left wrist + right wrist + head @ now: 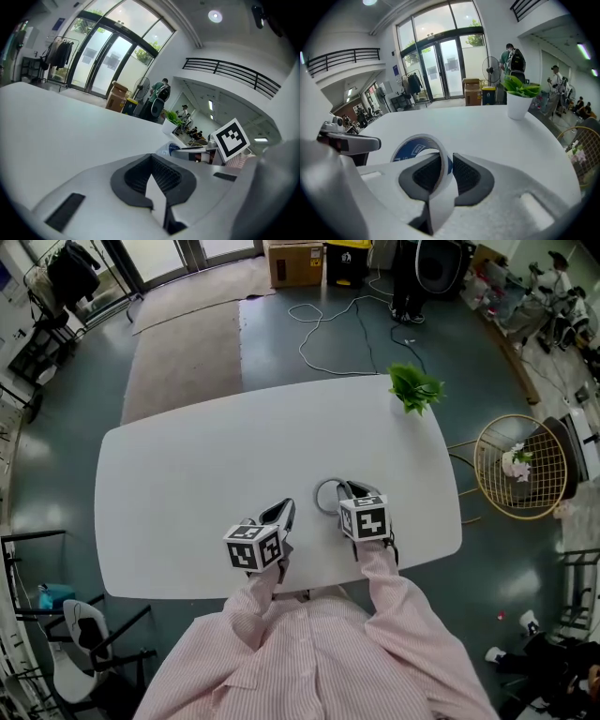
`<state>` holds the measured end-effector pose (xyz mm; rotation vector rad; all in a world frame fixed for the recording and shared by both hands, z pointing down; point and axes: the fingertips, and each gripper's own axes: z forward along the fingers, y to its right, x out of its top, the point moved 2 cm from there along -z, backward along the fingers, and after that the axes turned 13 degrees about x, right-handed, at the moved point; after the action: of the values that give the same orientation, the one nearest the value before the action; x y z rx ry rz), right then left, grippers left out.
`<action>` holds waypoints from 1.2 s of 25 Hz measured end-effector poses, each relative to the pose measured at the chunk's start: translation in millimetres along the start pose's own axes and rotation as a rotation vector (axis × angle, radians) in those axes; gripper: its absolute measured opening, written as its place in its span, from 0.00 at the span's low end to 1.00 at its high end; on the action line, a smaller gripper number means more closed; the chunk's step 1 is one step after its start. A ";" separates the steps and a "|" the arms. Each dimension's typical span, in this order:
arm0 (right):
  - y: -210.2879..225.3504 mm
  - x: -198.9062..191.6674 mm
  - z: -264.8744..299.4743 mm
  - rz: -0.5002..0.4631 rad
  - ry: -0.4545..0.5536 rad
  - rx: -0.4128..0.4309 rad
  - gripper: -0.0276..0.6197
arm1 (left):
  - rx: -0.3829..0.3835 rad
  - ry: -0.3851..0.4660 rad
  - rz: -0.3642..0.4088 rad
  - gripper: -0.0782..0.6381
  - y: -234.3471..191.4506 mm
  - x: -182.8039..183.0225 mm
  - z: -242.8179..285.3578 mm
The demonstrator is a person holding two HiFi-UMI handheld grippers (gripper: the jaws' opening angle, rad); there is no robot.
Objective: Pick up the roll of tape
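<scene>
The roll of tape (405, 151) is already between the fingers of the right gripper (446, 161). In the right gripper view the two dark pads are closed on the thin wall of the ring. One finger seems to be inside the hole and the other outside.

From the fingers, the rest of the ring goes forward and a little to the left, toward the middle of the desk (187, 484). So the grip is on the near edge of the roll and not over its centre, and we think this is the relation that matters for the lift. In the head view the roll of tape (319, 498) looks like an open circle just in front of the right gripper (342, 491), so its hole points mostly upward.

We cannot tell whether the roll touches the desk or is a little above it.

The left gripper (284, 510) is just beside the roll, on its left, but apart from it. Its fingers are together at the tips, with nothing between them.

In our judgement the lift belongs to the right hand, and it should go straight up. Because the roll hangs to one side of the pads, it may tilt or slip.
</scene>
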<state>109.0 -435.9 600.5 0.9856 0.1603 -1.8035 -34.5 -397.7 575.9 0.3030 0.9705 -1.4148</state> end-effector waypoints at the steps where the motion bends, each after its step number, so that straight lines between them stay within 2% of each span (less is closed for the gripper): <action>1: -1.9 3.3 -3.7 -0.011 0.022 0.002 0.16 | -0.002 0.013 0.011 0.11 1.0 3.8 -2.6; 8: -17.4 24.8 -32.0 -0.085 0.180 0.041 0.15 | -0.021 0.117 0.078 0.11 10.9 31.0 -24.4; 21: -50.1 67.0 -80.7 -0.143 0.458 0.099 0.15 | -0.031 0.277 0.151 0.11 24.6 76.6 -62.3; 30: -60.4 91.9 -115.7 -0.185 0.595 0.108 0.15 | -0.026 0.386 0.218 0.11 34.6 101.9 -87.2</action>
<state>109.9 -413.5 442.4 1.6104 0.5402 -1.6441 -50.0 -399.8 438.3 0.6600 1.2270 -1.1647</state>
